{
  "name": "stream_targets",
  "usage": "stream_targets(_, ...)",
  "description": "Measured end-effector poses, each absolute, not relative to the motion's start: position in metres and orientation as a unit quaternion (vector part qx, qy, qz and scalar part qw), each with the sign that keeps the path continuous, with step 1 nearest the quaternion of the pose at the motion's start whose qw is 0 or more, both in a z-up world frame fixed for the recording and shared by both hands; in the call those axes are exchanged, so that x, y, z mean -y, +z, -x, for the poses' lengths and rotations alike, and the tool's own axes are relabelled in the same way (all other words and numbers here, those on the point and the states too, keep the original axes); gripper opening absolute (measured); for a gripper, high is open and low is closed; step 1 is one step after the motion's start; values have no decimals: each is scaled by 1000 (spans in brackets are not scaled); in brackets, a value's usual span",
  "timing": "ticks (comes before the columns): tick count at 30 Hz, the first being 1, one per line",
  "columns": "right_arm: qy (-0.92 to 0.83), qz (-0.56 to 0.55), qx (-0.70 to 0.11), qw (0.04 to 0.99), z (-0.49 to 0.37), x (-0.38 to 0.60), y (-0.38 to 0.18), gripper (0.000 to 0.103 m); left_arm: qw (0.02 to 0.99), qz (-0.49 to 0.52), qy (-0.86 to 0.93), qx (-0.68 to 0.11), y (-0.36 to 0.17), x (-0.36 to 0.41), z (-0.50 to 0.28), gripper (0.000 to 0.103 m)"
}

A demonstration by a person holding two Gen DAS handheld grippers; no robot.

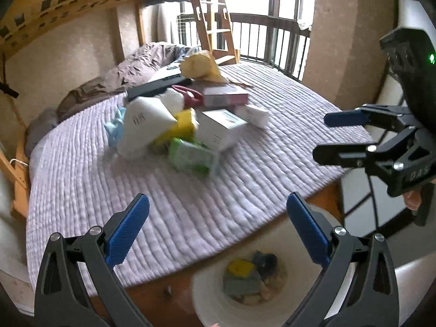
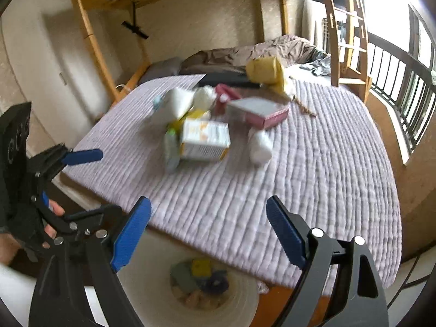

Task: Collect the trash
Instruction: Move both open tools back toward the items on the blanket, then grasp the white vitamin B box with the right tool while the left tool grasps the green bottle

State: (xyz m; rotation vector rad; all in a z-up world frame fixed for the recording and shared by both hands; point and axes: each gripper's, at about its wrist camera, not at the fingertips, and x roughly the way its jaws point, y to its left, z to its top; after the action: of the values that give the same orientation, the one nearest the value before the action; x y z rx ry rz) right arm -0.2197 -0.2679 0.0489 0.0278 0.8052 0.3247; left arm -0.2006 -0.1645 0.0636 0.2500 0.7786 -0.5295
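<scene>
A pile of trash lies in the middle of the bed's lilac quilt (image 1: 245, 179): white boxes (image 1: 220, 128), a green packet (image 1: 190, 155), a yellow item (image 1: 185, 122), a pink box (image 1: 226, 95) and a yellow bag (image 1: 200, 64). The pile also shows in the right wrist view, with a white and orange box (image 2: 204, 139) and the pink box (image 2: 259, 111). A white bin (image 1: 215, 302) with trash inside stands on the floor by the bed; it also shows in the right wrist view (image 2: 242, 302). My left gripper (image 1: 218, 229) is open and empty above the bin. My right gripper (image 2: 208, 234) is open and empty; it also shows in the left wrist view (image 1: 335, 136).
A wooden bunk frame with a ladder (image 1: 215, 21) stands over the bed. A crumpled brown blanket (image 1: 141, 65) and a black flat item (image 1: 158, 87) lie at the head. A railing (image 2: 403, 87) runs by the window.
</scene>
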Motion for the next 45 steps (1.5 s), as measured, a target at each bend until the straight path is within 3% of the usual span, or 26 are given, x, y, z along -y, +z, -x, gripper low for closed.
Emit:
stream_targets(14,187,-60,-421,885,130,251,32,85,874,-157,-258,-381,29,180,137,102)
stream_targets(29,178,-63,-449,873,97,237,7,83,874,-145,-266,-380,17,182,112,101)
stream_targets(32,191,-61,-448,871,93,235,8,67,872,-152,-267,-380,16,184,113,92)
stream_targets(37,193,-43,-443,875,90,224,10,64,864,-150,-281,-389,12,184,111,69)
stream_targets(45,184,-56,-431,882,101,232,17,63,865,-158,-285,-381,14,183,119,67)
